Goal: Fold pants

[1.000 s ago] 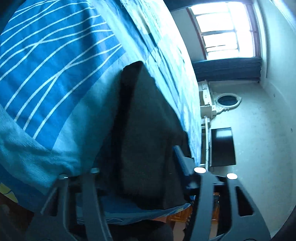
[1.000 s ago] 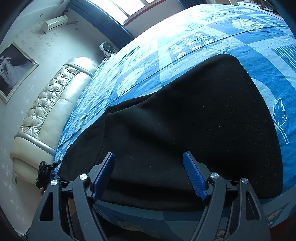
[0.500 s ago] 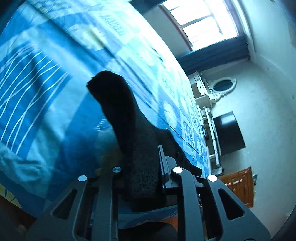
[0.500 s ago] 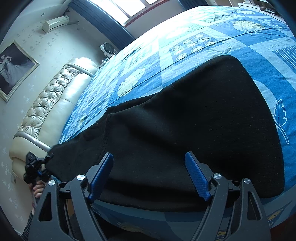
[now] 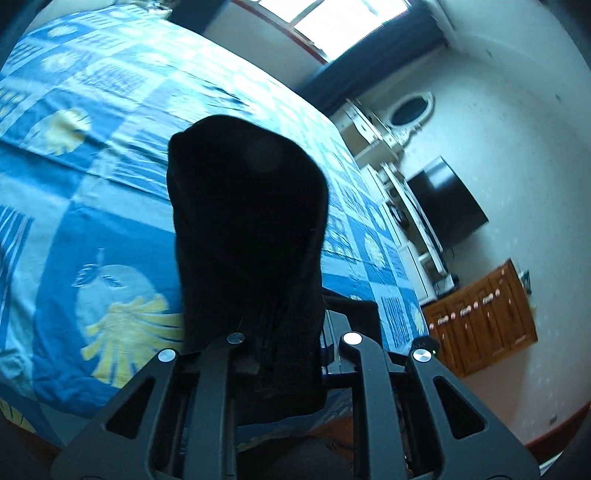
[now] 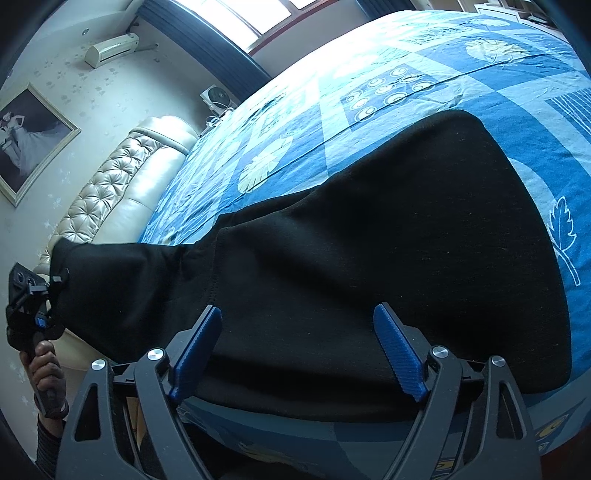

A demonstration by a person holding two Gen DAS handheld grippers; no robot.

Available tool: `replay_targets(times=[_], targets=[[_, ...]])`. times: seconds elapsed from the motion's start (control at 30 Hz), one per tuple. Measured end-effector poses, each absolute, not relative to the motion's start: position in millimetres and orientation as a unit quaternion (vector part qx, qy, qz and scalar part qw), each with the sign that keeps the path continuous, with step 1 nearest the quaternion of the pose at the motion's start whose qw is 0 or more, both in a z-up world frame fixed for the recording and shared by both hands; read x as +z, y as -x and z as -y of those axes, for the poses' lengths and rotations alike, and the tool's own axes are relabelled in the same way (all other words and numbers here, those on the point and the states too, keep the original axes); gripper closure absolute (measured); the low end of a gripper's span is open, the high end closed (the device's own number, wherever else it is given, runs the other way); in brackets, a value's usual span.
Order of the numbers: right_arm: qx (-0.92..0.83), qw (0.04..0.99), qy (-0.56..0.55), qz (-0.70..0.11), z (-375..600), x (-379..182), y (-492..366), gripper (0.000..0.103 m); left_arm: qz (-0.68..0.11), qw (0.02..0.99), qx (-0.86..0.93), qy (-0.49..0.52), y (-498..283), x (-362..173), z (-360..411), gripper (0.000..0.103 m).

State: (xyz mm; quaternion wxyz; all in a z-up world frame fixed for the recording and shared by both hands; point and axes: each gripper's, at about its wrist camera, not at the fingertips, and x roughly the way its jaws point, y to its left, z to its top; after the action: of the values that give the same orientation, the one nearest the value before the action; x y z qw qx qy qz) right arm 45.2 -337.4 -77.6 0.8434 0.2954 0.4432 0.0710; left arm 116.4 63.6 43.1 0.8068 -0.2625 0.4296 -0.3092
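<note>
Blue patterned bedspread [image 6: 424, 74] carries black fabric pants [image 6: 388, 258] at its near edge; left gripper [image 5: 284, 343] clamps one end, right gripper [image 6: 295, 350] spread apart.

Blown-out window [image 5: 343, 22] daylight — fisheye-bent edges, slight blur, bluish cast

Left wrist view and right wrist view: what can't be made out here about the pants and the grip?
- Left hand-held gripper fingertips: left wrist view, buried in the black pants.
- Pants' near edge: right wrist view, behind the open right hand-held gripper.
- Bedspread under the cloth: both views, covered.
</note>
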Motion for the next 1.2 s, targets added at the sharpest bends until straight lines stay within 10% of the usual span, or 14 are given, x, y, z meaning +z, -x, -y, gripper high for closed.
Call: replay_targets(times=[1.2], targets=[[0.094, 0.831, -0.349, -0.422, 359.9, -75.6, -32.0, 0.02, -0.51, 0.804, -0.306, -0.003, -105.3, -34.2, 176.9, 0.086]])
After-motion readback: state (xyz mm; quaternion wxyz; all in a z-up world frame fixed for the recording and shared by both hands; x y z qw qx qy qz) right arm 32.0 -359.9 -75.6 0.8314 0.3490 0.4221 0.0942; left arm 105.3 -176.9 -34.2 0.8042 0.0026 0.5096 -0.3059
